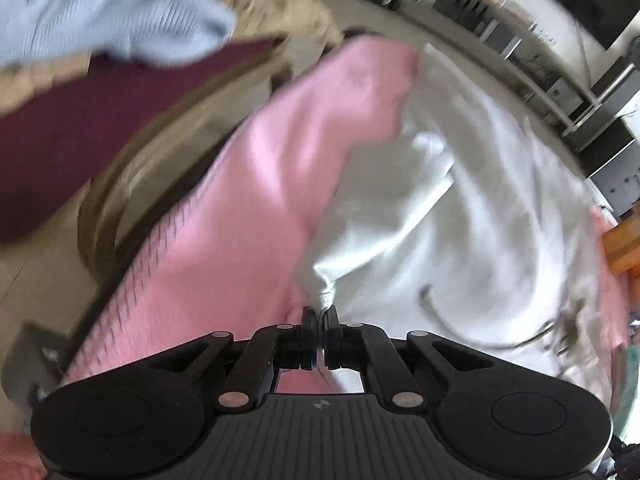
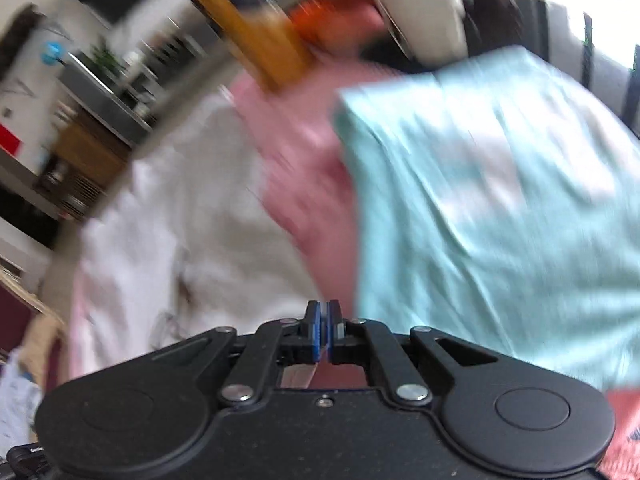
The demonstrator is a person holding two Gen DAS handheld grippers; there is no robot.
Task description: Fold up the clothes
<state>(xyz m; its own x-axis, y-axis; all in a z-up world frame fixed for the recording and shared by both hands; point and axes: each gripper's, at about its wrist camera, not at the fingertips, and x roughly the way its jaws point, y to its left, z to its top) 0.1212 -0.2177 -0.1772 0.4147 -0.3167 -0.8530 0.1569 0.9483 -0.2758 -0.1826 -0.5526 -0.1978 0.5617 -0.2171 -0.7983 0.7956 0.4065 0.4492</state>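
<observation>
A white garment (image 1: 440, 220) with a thin dark line drawing lies rumpled on a pink sheet (image 1: 240, 220). My left gripper (image 1: 320, 314) is shut on a bunched corner of the garment, and the cloth pulls up into a peak at the fingertips. In the blurred right wrist view, the same white garment (image 2: 180, 220) spreads to the left on the pink sheet (image 2: 304, 168). My right gripper (image 2: 322, 308) is shut at the garment's near edge, with a thin sliver of cloth between the pads. A teal garment (image 2: 500, 200) lies to the right.
A light blue knit (image 1: 100, 8), a beige cloth (image 1: 260, 4) and a maroon cloth (image 1: 80, 128) lie at the upper left. An orange wooden piece (image 2: 248, 28) stands beyond the pink sheet. Shelving (image 1: 520, 40) lines the far side of the room.
</observation>
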